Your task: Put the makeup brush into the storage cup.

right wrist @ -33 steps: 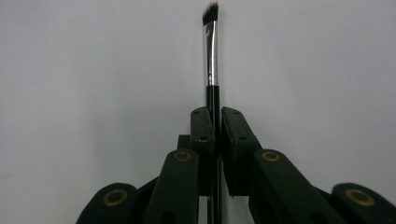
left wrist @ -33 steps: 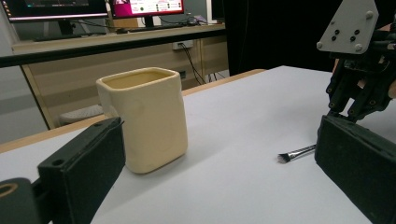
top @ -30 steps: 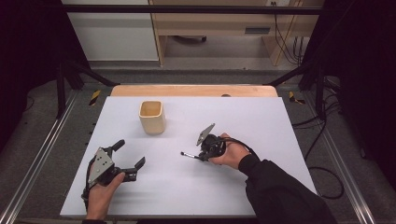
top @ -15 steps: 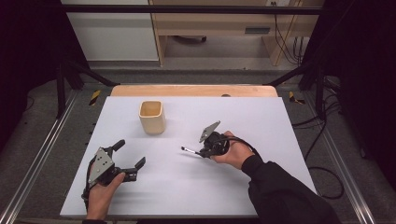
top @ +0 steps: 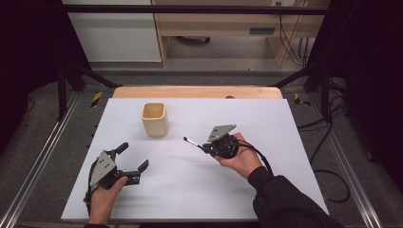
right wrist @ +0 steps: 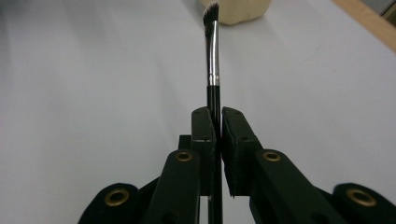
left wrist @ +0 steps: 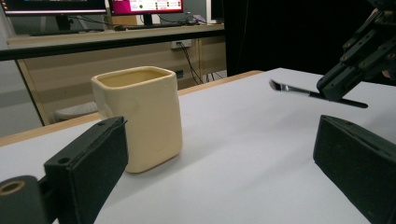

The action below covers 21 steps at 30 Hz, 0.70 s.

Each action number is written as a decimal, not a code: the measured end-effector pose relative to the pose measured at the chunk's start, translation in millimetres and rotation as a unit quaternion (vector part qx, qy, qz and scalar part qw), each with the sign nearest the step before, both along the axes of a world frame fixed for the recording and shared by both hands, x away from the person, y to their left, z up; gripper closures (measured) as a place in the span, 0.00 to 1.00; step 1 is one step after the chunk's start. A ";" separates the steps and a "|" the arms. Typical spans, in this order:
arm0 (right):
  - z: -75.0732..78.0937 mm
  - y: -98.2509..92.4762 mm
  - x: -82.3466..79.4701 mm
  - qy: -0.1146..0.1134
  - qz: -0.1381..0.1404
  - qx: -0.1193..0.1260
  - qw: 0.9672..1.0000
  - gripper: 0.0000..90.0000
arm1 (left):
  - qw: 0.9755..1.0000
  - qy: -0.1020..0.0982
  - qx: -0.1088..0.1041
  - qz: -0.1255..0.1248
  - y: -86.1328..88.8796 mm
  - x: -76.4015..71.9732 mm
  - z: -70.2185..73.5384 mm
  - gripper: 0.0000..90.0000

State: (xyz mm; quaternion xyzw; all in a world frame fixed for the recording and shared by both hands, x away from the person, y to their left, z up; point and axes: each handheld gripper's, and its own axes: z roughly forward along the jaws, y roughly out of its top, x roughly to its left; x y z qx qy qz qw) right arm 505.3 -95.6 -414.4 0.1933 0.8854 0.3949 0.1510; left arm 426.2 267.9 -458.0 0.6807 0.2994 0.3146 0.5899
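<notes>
A cream square cup point(top: 155, 118) stands upright on the white table point(top: 266, 118), left of centre toward the back; it also shows in the left gripper view point(left wrist: 140, 119). My right gripper point(top: 205, 147) is shut on a small makeup brush point(top: 190, 141) with a black handle and silver ferrule, held just above the table, tip toward the cup. In the right gripper view the brush point(right wrist: 212, 60) runs straight out between the closed jaws point(right wrist: 218, 116). My left gripper point(top: 133, 159) rests open near the front left, nothing between its fingers point(left wrist: 88, 163).
A wooden strip point(top: 197, 91) borders the table's far edge. Metal rails point(top: 38, 161) run along both sides. Cables point(top: 328, 166) trail on the floor at right. Cabinets and a desk stand beyond the table.
The right gripper, with the brush in it, has moved slightly toward the cup and lifted a little. The left gripper has stayed in place.
</notes>
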 end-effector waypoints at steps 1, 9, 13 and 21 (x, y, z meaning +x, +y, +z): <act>1.5 -0.5 -2.7 -0.007 -0.006 0.009 1.000 0.93 | 1.000 0.002 0.000 -0.002 -1.2 0.2 -0.4 0.03; 5.2 -4.4 -20.0 -0.061 -0.033 0.083 0.994 0.93 | 1.000 0.026 -0.006 -0.014 -10.0 0.7 -2.1 0.02; -2.1 -2.0 -27.7 -0.080 -0.043 0.114 0.989 0.93 | 0.999 0.036 -0.008 -0.015 -11.2 2.0 -3.6 0.02; -13.6 -2.7 -30.6 -0.113 -0.062 0.156 0.979 0.93 | 0.999 0.042 -0.009 -0.015 -18.3 5.2 1.7 0.02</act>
